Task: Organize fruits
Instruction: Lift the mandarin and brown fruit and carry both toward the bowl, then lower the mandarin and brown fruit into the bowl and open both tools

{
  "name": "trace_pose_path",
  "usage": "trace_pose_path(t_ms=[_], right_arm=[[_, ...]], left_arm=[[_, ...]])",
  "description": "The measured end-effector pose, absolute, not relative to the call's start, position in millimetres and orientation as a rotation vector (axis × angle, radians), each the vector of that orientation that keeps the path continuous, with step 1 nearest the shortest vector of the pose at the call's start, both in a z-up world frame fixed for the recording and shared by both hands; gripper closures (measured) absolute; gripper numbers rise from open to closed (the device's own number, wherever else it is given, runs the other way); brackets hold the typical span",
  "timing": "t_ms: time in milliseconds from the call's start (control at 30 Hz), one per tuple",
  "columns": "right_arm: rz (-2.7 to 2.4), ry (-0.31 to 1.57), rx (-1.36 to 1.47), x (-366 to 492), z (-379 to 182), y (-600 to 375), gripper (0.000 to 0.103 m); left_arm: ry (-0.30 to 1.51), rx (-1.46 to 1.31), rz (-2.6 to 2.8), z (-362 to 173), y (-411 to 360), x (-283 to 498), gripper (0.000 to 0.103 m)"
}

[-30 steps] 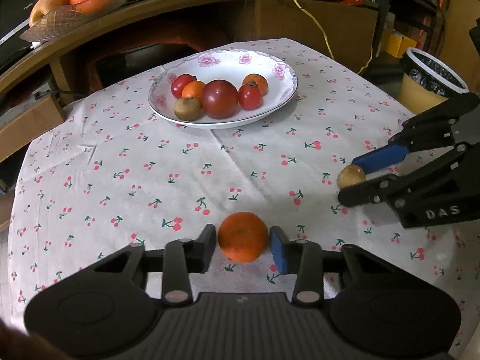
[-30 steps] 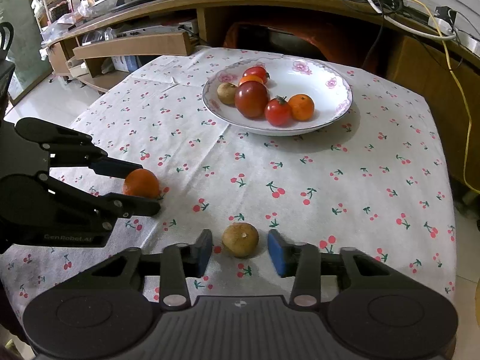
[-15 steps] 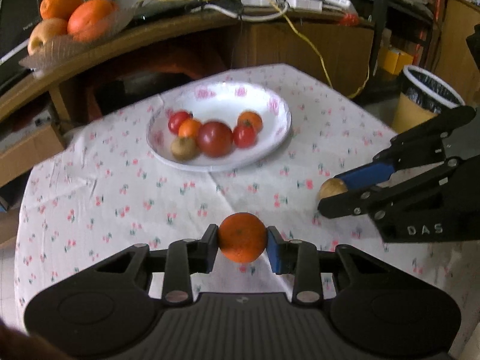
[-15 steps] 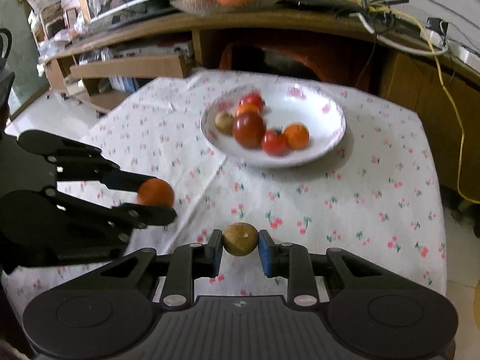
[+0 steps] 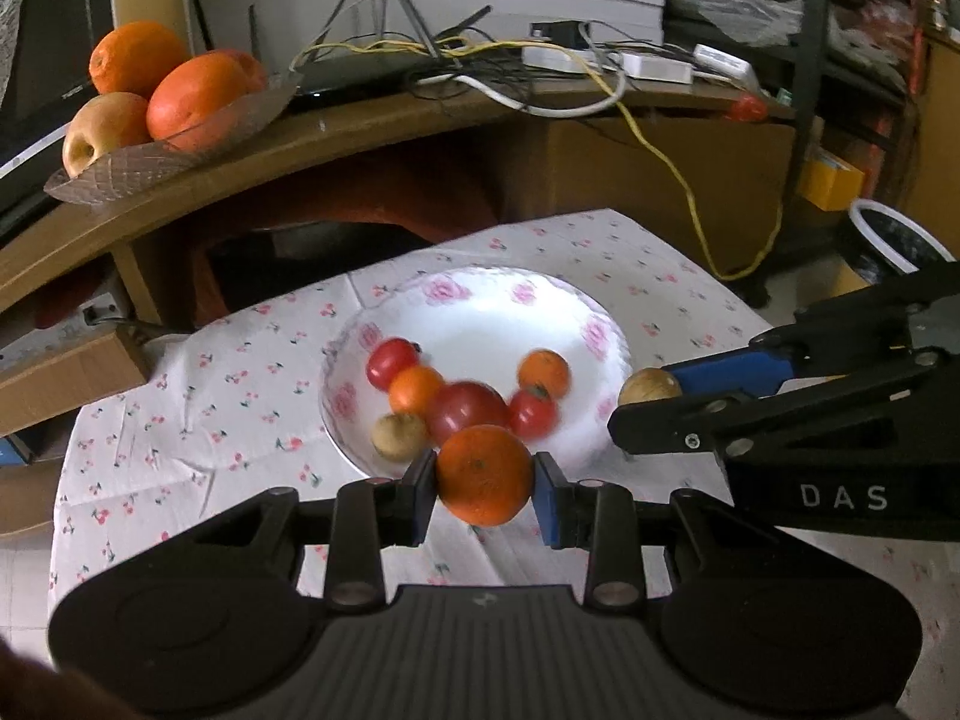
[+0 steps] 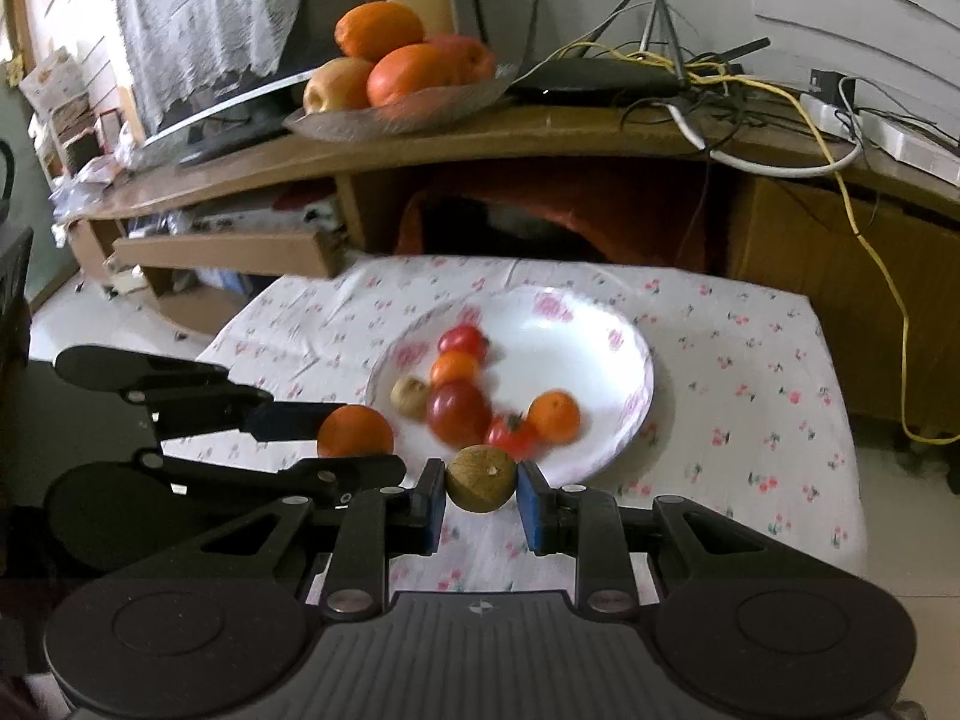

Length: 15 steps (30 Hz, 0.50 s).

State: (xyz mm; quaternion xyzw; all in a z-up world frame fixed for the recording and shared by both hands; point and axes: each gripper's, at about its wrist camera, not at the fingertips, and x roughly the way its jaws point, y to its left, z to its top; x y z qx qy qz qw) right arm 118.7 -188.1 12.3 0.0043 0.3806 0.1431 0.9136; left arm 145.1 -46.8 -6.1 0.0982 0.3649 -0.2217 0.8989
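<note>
My left gripper [image 5: 485, 487] is shut on an orange tangerine [image 5: 483, 474] and holds it in the air above the near rim of the white flowered plate [image 5: 591, 330]. My right gripper [image 6: 481, 498] is shut on a small brown fruit [image 6: 481, 478], also lifted near the plate's [image 6: 630, 336] front edge. The plate holds several fruits: a dark red tomato [image 5: 468, 411], small tomatoes, small oranges and a brown fruit [image 5: 396, 435]. Each gripper shows in the other's view: the right one [image 5: 651, 402] beside the plate, the left one [image 6: 357, 438] with its tangerine [image 6: 354, 431].
The table has a white cherry-print cloth [image 5: 240, 372]. Behind it a curved wooden shelf [image 5: 360, 126] carries a glass dish of oranges and an apple [image 5: 168, 96], cables and a router. A lined bin [image 5: 900, 246] stands at the right on the floor.
Both grippers closed on their fruits on the cloth, then lifted them and moved forward toward the plate. The view has risen and tilted up.
</note>
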Motion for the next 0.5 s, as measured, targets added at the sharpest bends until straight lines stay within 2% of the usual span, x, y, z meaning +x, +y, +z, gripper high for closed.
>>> trace_pose_path(t_ms=[500], right_arm=[[0.268, 0.828, 0.020, 156.2, -8.9, -189.8, 0.077]], left_arm=[[0.804, 0.204, -0.418, -31.4, -49.3, 182.9, 0.064]])
